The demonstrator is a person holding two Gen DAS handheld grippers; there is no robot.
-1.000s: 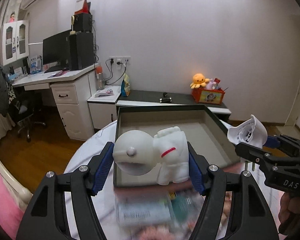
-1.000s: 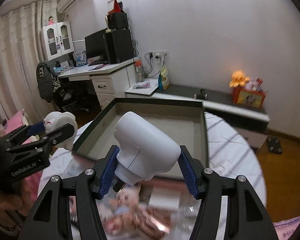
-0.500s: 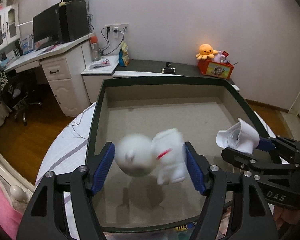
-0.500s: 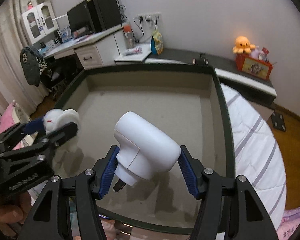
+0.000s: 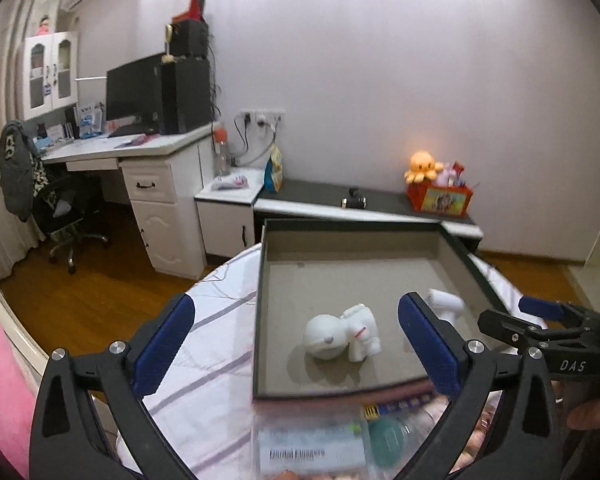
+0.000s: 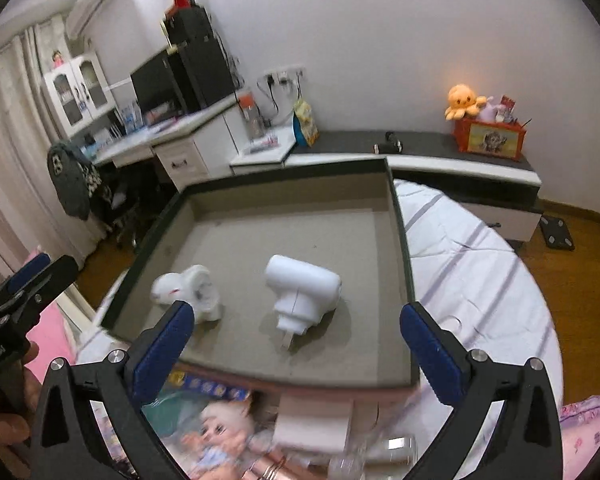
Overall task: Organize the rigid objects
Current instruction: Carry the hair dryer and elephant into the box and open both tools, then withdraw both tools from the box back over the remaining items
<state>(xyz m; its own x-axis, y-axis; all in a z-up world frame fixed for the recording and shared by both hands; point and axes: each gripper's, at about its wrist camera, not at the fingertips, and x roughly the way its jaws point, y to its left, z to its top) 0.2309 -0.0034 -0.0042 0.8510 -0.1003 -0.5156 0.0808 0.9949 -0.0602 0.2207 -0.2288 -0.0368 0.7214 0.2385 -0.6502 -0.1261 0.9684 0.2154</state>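
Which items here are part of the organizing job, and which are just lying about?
Part of the job:
- astronaut figure, lying in the tray
- white plug adapter, lying in the tray
- grey tray

Just lying about:
- orange octopus plush
- red box
- monitor
- office chair

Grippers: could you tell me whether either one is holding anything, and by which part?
Nothing is held. Both grippers are open; the figurine and charger lie in the tray.

A: What is sitting in the tray?
B: One white astronaut figure and one white plug adapter are lying there.
A: And hand-held grippers?
B: Two are showing: left hand-held gripper, right hand-held gripper.
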